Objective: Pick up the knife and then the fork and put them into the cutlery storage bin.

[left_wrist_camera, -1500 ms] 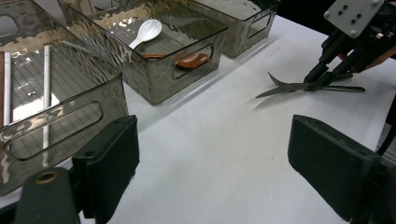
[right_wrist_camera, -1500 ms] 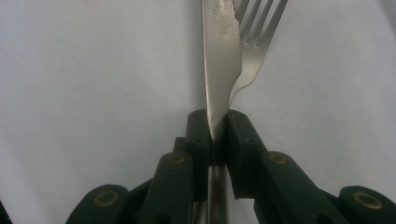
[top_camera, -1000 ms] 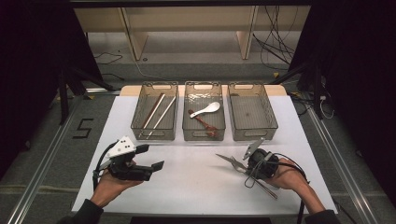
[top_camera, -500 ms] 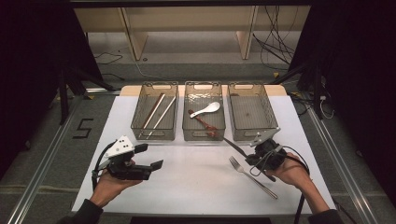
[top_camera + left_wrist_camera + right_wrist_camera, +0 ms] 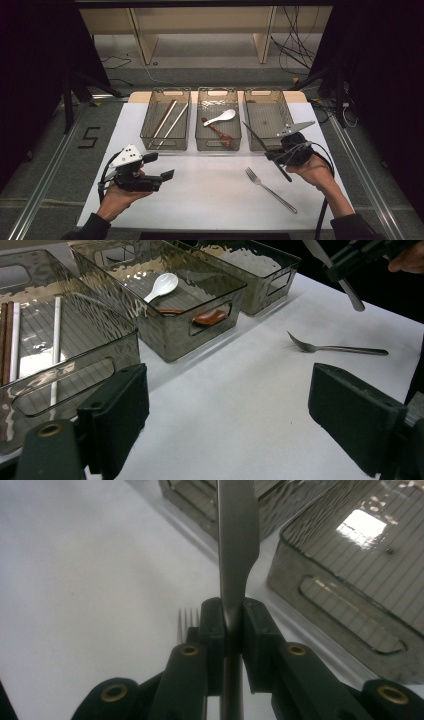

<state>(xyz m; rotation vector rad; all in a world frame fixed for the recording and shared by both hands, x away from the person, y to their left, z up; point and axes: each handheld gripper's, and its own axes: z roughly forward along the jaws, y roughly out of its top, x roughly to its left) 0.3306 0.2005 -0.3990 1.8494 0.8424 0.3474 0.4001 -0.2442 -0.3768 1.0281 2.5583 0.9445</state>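
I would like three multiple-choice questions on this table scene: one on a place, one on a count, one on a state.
1. Where does the fork lie?
A. in the right bin
B. on the table
C. in the left gripper

2. How many bins stand on the table?
A. two
B. three
C. four

3. What does the right gripper do?
A. clamps a knife
B. hangs open
C. clamps a spoon

Answers:
1 B, the fork rests on the white top.
2 B, three stand in a row.
3 A, its fingers press the knife.
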